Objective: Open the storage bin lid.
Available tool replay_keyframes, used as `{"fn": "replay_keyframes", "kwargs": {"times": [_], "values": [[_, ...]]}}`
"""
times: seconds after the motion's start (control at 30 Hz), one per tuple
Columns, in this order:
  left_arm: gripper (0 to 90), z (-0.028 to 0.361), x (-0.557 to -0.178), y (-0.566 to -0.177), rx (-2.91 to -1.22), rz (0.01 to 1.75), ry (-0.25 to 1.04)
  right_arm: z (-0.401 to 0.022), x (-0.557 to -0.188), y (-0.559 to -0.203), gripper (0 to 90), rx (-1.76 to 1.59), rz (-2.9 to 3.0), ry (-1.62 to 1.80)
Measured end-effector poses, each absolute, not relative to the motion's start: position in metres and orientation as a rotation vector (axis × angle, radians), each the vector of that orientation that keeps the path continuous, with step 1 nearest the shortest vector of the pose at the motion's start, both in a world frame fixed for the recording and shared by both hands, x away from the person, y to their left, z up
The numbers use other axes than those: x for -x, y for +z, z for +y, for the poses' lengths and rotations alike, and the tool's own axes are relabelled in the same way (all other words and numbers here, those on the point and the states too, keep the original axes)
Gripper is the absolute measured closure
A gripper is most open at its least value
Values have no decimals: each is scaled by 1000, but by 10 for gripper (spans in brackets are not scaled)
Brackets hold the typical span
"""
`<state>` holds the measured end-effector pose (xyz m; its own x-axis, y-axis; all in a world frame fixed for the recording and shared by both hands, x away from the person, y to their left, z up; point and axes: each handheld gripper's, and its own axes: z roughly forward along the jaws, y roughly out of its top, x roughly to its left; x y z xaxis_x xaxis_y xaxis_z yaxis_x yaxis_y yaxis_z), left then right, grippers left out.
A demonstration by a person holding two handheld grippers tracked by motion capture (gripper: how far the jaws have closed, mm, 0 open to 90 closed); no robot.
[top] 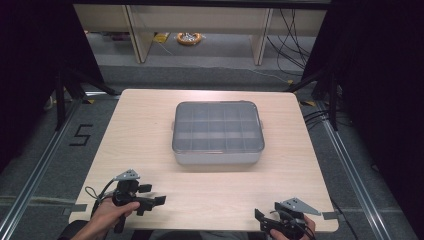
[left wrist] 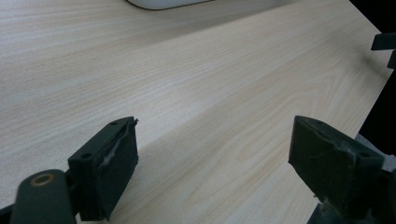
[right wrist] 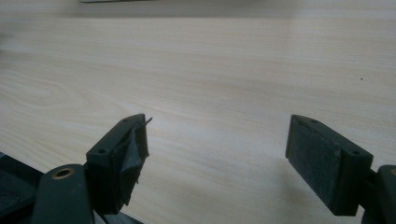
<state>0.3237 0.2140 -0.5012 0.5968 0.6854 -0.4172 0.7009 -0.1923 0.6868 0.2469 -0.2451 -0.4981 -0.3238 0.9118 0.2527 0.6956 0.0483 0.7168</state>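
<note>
At frame centre, the lidded box [top: 218, 132] sits untouched.
Lower corners: left gripper [top: 152, 195] and right gripper [top: 261, 220] released, empty, probably poised to approach.

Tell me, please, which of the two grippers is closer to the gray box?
The left gripper. It sits a little farther up the table toward the compartment box; the right gripper rests at the near edge.

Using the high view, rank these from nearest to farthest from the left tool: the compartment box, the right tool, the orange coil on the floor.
From the left tool:
1. Compartment box, at the table's middle, ahead and to its right.
2. Right tool, along the table's near edge, at the opposite corner.
3. Orange coil, on the floor beyond the table's far edge.
</note>
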Motion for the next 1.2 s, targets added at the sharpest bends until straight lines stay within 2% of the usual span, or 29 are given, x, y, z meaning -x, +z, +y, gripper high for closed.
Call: {"fn": "replay_keyframes", "kwargs": {"times": [0.07,0.17,0.2,0.4,0.73,0.93,1.2], "values": [[148,214,-324,-501,-1909,1111,-21,-243,-244,-496,221,-1724,2041,1147],[148,214,-324,-501,-1906,1114,-21,-247,-247,-498,222,-1648,2044,1134],[148,214,-324,-501,-1904,1116,-23,-243,-244,-496,223,-1760,2016,1152],[148,215,-325,-501,-1906,1120,-24,-251,-249,-499,225,-1648,2044,1158],[149,215,-325,-501,-1890,1133,-23,-253,-252,-501,225,-1633,2036,1209],[149,216,-326,-502,-1891,1134,-22,-252,-250,-499,226,-1751,1970,1225],[149,216,-326,-501,-1883,1141,-18,-257,-254,-501,228,-1699,1959,1235]]}}
